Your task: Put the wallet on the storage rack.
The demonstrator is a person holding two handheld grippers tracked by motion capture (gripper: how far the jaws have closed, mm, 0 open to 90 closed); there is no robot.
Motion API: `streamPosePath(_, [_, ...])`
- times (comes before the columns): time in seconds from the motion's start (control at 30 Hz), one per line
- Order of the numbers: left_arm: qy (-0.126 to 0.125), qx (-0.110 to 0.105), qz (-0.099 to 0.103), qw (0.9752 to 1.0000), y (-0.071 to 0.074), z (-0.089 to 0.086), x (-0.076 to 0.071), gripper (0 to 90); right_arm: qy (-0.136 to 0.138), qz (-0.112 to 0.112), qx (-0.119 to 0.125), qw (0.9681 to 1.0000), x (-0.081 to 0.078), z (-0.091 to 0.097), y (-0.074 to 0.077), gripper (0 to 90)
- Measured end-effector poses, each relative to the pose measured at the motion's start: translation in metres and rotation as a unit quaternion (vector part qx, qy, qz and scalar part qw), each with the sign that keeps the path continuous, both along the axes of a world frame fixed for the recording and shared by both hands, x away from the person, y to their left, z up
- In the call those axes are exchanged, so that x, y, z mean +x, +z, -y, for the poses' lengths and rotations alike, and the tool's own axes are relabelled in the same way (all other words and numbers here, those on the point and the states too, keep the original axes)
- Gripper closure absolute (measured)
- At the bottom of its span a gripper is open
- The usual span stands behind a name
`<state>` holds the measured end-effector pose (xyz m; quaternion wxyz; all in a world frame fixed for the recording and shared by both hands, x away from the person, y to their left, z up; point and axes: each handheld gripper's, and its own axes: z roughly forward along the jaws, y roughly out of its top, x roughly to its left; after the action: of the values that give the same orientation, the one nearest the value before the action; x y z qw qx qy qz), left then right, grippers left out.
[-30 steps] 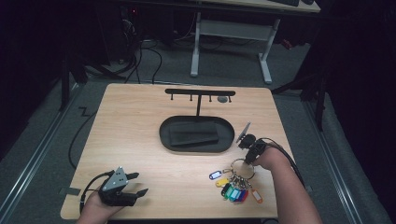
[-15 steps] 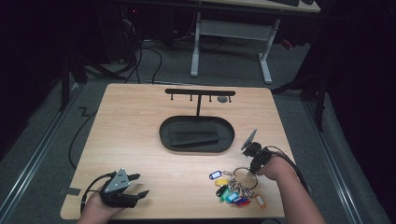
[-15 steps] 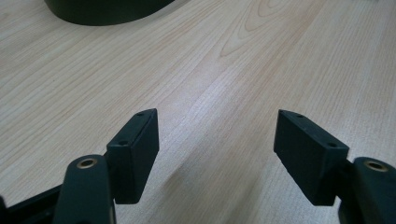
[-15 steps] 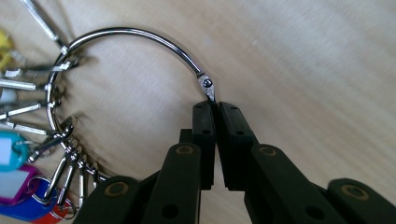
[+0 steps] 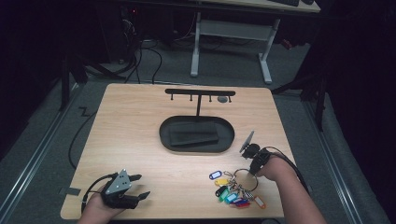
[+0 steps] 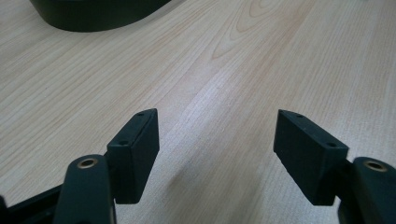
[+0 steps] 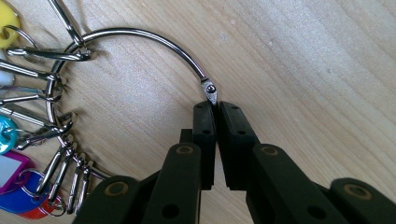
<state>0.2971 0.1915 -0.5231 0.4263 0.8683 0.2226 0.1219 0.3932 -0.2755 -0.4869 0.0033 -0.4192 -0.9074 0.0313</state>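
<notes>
Pale table point(image 5: 140, 140): your right tool point(image 7: 215, 106) pinches the key ring point(image 7: 140, 35) at its clasp, keys trailing left; left tool point(image 6: 215, 140) gapes wide.

Right gripper point(image 5: 254, 164) down at the key ring point(image 5: 244, 179) on the counter point(image 5: 140, 140).
Coloured tags point(image 5: 232, 192) fan out beside it; the left gripper point(image 5: 140, 185) rests near the front edge, fingers point(image 5: 135, 177) spread, black tray point(image 5: 196, 135) behind.

Large steel key ring point(image 7: 140, 39): lower arc hidden behind right tongs point(image 7: 217, 109), clasp end vanishing between closed pads. Coloured plastic key tags point(image 7: 11, 172) cut off at left edge. Black oval tray point(image 6: 93, 11) cropped at top edge, contents unreadable.
</notes>
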Motion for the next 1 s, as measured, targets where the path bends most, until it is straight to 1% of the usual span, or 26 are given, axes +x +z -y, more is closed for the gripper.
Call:
streamPosePath(0.03, [-0.001, 0.000, 0.001, 1.0000, 0.000, 0.000, 0.000, 31.8, -0.002, 0.000, 0.003, 1.0000, 0.000, 0.000, 0.000, 86.2])
streamPosePath(0.1, [-0.002, 0.001, 0.003, 1.0000, 0.000, 0.000, -0.001, 31.8, 0.000, 0.003, 0.000, 1.0000, -0.001, 0.000, 0.000, 86.9])
streamPosePath(0.17, [-0.003, -0.001, 0.006, 1.0000, 0.001, 0.000, -0.002, 32.0, 0.013, 0.006, 0.000, 0.9999, -0.001, 0.000, 0.000, 87.2])
streamPosePath(0.23, [-0.004, -0.001, 0.009, 1.0000, 0.002, 0.000, -0.003, 32.1, 0.008, 0.005, -0.001, 1.0000, -0.002, 0.000, 0.000, 87.3])
streamPosePath(0.33, [-0.004, -0.003, 0.010, 0.9999, 0.002, 0.000, -0.003, 32.2, 0.007, 0.006, -0.002, 0.9999, -0.001, 0.000, 0.000, 87.5])
streamPosePath(0.37, [-0.004, -0.003, 0.011, 0.9999, 0.003, 0.000, -0.003, 32.2, 0.009, 0.010, -0.008, 0.9999, -0.003, -0.002, 0.000, 87.5])
streamPosePath(0.4, [-0.003, -0.005, 0.011, 0.9999, 0.002, 0.000, -0.003, 32.2, 0.009, 0.010, -0.008, 0.9999, -0.003, -0.002, 0.000, 87.5])
streamPosePath(0.47, [-0.003, -0.006, 0.010, 0.9999, 0.003, -0.001, -0.002, 32.4, 0.019, 0.013, -0.022, 0.9995, -0.004, -0.005, 0.001, 87.4])
streamPosePath(0.5, [-0.002, -0.007, 0.010, 0.9999, 0.002, -0.001, -0.002, 32.6, 0.024, 0.018, -0.022, 0.9993, -0.005, -0.005, 0.004, 87.5])
streamPosePath(0.53, [-0.001, -0.007, 0.011, 0.9999, 0.002, -0.001, -0.001, 32.7, 0.015, 0.025, -0.014, 0.9995, -0.007, -0.007, 0.011, 87.5])
streamPosePath(0.57, [-0.001, -0.008, 0.010, 0.9999, 0.002, -0.001, -0.001, 32.6, 0.012, 0.029, -0.008, 0.9995, -0.008, -0.007, 0.019, 87.5])
streamPosePath(0.6, [-0.001, -0.008, 0.009, 0.9999, 0.002, -0.001, -0.001, 32.6, 0.009, 0.035, -0.005, 0.9994, -0.010, -0.008, 0.025, 87.5])
streamPosePath(0.63, [0.002, -0.010, 0.010, 0.9999, 0.002, -0.001, -0.001, 32.5, 0.011, 0.039, -0.001, 0.9992, -0.011, -0.008, 0.030, 87.4])
streamPosePath(0.67, [0.004, -0.011, 0.011, 0.9999, 0.002, -0.001, -0.001, 32.3, 0.013, 0.044, 0.003, 0.9989, -0.013, -0.008, 0.040, 87.4])
streamPosePath(0.7, [0.005, -0.013, 0.011, 0.9998, 0.003, -0.001, -0.001, 32.1, 0.011, 0.049, 0.005, 0.9987, -0.014, -0.009, 0.046, 87.5])
streamPosePath(0.73, [0.005, -0.015, 0.012, 0.9998, 0.003, -0.001, -0.001, 32.1, 0.008, 0.055, 0.011, 0.9984, -0.017, -0.010, 0.056, 87.5])
streamPosePath(0.77, [0.004, -0.015, 0.012, 0.9998, 0.003, -0.001, -0.001, 32.1, 0.012, 0.060, 0.016, 0.9980, -0.018, -0.010, 0.063, 87.6])
streamPosePath(0.8, [0.004, -0.014, 0.011, 0.9998, 0.003, -0.001, -0.001, 32.1, 0.008, 0.064, 0.017, 0.9978, -0.020, -0.012, 0.070, 87.6])
streamPosePath(0.83, [0.004, -0.015, 0.011, 0.9998, 0.003, -0.001, 0.000, 32.1, 0.013, 0.069, 0.019, 0.9973, -0.022, -0.013, 0.076, 87.7])
streamPosePath(0.87, [0.001, -0.014, 0.011, 0.9998, 0.003, -0.001, 0.000, 32.1, 0.008, 0.071, 0.023, 0.9972, -0.024, -0.014, 0.082, 87.7])
streamPosePath(0.9, [0.001, -0.013, 0.011, 0.9999, 0.003, 0.000, 0.000, 32.1, 0.007, 0.073, 0.022, 0.9970, -0.026, -0.015, 0.090, 87.7])
streamPosePath(0.93, [0.001, -0.013, 0.011, 0.9999, 0.003, 0.000, 0.000, 32.1, 0.013, 0.079, 0.023, 0.9965, -0.026, -0.015, 0.094, 87.7])
streamPosePath(0.97, [0.001, -0.013, 0.011, 0.9998, 0.003, 0.000, 0.000, 32.1, 0.016, 0.081, 0.022, 0.9964, -0.027, -0.016, 0.098, 87.7])
streamPosePath(1.0, [0.001, -0.014, 0.011, 0.9998, 0.003, 0.000, 0.000, 32.1, 0.015, 0.084, 0.023, 0.9961, -0.029, -0.016, 0.104, 87.8])
